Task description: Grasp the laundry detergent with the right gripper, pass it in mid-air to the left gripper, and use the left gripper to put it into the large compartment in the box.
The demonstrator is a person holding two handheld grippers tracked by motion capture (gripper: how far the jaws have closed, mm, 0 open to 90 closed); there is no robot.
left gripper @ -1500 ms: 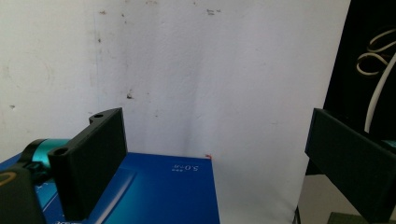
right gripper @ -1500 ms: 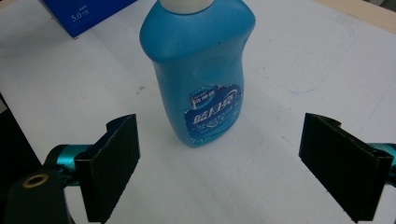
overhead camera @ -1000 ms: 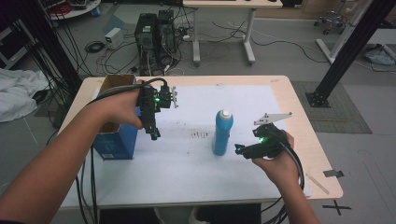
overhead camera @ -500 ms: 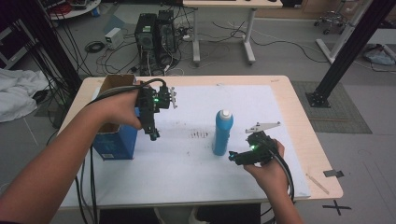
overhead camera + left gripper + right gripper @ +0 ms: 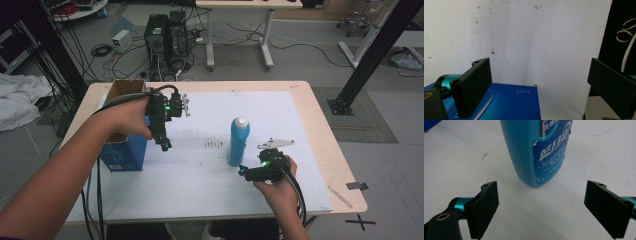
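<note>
Blue bottle [image 5: 534,150] upright, right tongs [image 5: 541,207] gaping just short, untouched.

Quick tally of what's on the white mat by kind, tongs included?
Blue bottle: 1
Blue box with open cardboard top: 1
Handheld tongs: 2, left held above the mat by the box, right low, near the bottle's base, both open
Total: 4
</note>
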